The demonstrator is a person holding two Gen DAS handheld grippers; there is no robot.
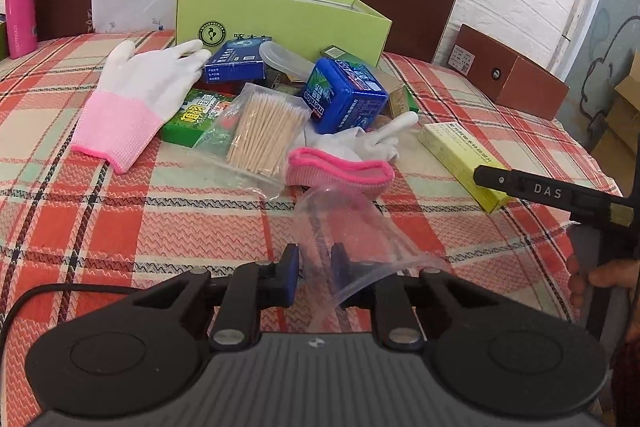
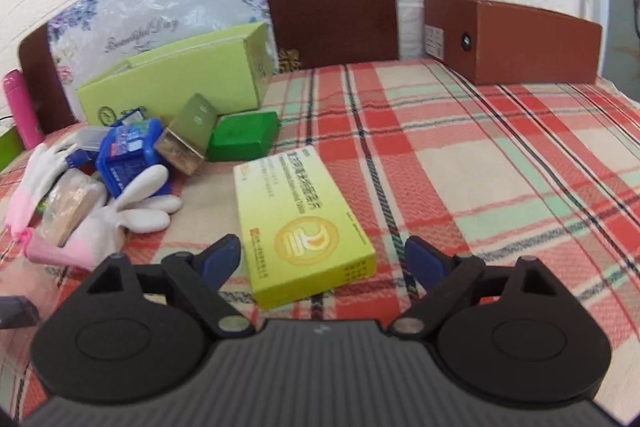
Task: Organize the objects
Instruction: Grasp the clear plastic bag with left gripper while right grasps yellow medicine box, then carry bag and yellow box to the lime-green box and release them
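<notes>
Open plaid tablecloth (image 2: 500,155) across the right half, clear up to the brown box (image 2: 516,39) at the far right edge. Blocked at far left by a heap: 2 gloves, blue tin (image 1: 346,95), bag of cotton swabs (image 1: 266,129), small boxes, with the tall green box (image 1: 280,19) behind. Yellow box (image 2: 300,223) lying flat between the wide-apart fingers of the right gripper (image 2: 324,257). Clear plastic bag (image 1: 352,227) crumpled over the near cloth, amid the left gripper (image 1: 316,267).
</notes>
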